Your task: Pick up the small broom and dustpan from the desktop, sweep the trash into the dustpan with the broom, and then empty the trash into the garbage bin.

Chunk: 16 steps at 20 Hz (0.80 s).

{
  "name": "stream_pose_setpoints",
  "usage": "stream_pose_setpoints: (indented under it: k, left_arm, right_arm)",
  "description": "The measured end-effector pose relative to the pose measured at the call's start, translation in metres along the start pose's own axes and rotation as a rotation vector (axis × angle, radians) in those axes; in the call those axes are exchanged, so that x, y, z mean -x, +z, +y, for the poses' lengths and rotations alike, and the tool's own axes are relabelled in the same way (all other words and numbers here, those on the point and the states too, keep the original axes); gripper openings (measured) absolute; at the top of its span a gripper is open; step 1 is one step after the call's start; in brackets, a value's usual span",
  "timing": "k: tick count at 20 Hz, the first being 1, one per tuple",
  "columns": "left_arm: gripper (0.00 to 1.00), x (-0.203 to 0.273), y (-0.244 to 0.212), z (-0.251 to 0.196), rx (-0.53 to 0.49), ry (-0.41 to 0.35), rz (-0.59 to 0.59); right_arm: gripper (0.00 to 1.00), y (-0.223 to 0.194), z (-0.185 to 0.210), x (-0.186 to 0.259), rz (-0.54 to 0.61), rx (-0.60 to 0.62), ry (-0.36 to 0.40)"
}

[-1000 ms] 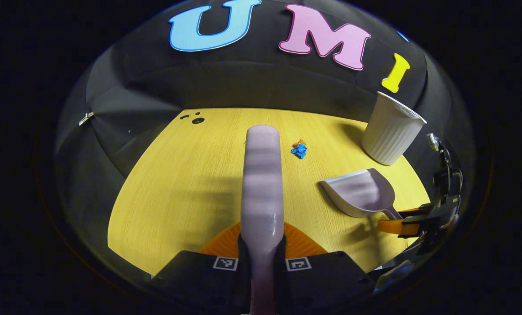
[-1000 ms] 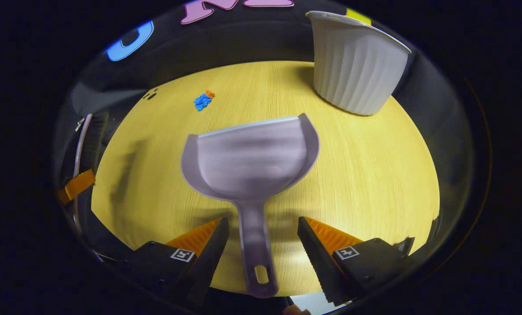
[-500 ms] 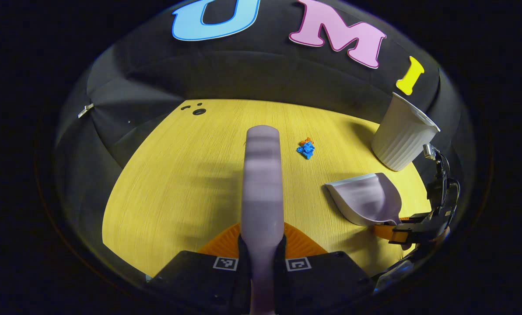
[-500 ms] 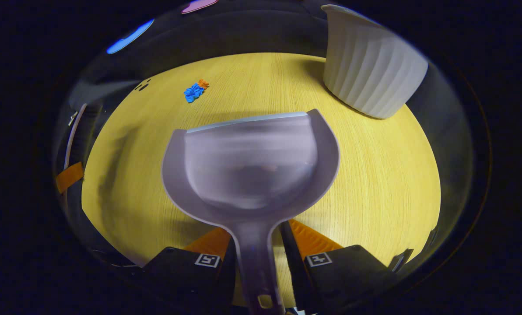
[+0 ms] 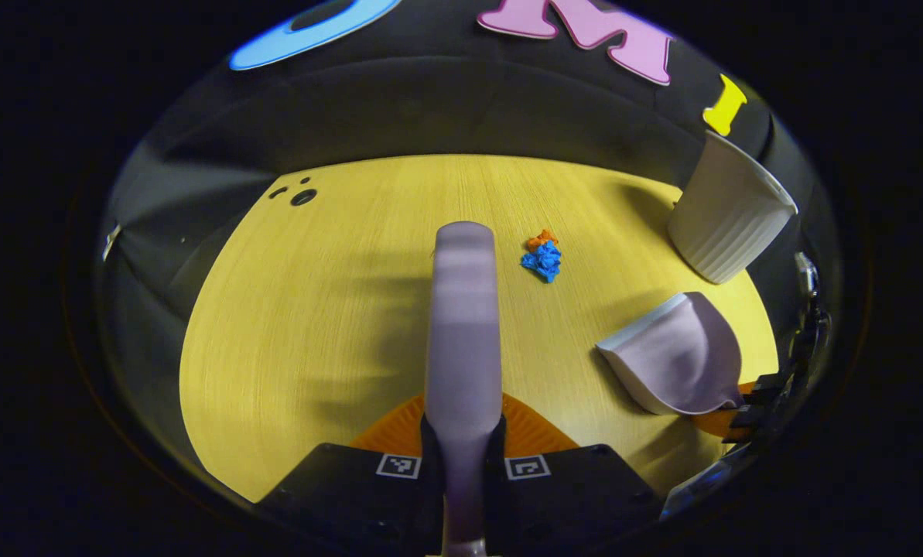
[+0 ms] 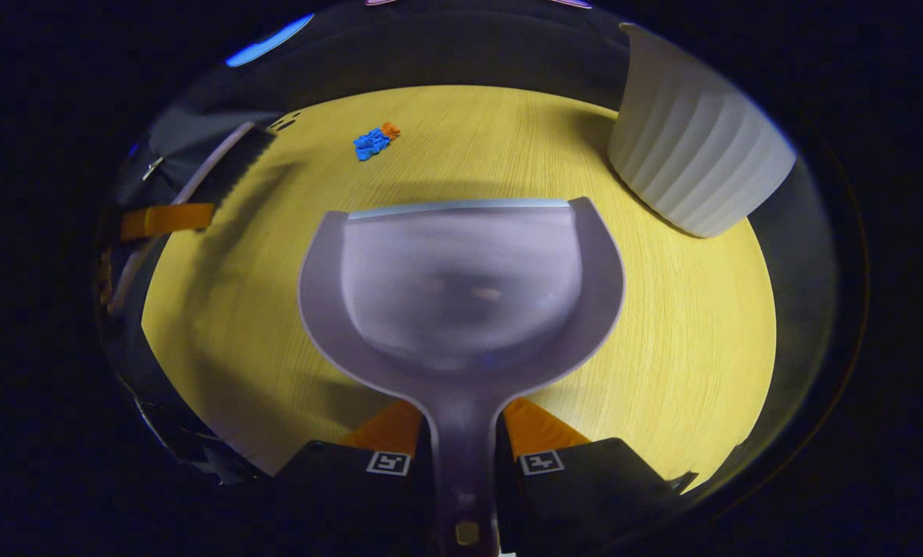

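While the left gripper (image 5: 463,433) is clamping its jaws on the handle of the small broom (image 5: 465,309), the broom is running lengthwise straight ahead of that gripper, pointing away over the yellow desk (image 5: 314,309). In the right gripper view the broom (image 6: 221,166) is showing at the far left, its dark bristles hanging toward the desk. The right gripper (image 6: 461,456) is squeezing its jaws on the handle of the dustpan (image 6: 461,286), which is stretching forward along the gripper's line, its open mouth and flat front lip facing away toward the far edge of the desk. From the left gripper view the dustpan (image 5: 678,356) is sitting at the right, mouth turned leftward. A small crumple of blue and orange trash (image 5: 542,255) is lying on the desk ahead of both tools, apart from each. The white ribbed bin (image 6: 693,155) is standing upright at the far right of the desk.
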<state>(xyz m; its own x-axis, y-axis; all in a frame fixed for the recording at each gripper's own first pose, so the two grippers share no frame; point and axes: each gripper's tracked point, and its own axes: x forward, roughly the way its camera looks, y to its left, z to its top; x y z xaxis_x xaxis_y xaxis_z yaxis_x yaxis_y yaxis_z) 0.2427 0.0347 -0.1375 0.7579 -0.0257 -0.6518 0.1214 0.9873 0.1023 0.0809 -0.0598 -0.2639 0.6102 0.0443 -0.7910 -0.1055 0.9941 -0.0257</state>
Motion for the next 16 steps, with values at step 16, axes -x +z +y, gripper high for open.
stream_pose_setpoints:
  k: [16]
  left_arm:
    - [0.25, -0.116, 0.092, -0.046, -0.627, -0.233, 0.103]
  right_arm:
    - [0.32, 0.005, -0.014, 0.023, 0.021, 0.157, 0.059]
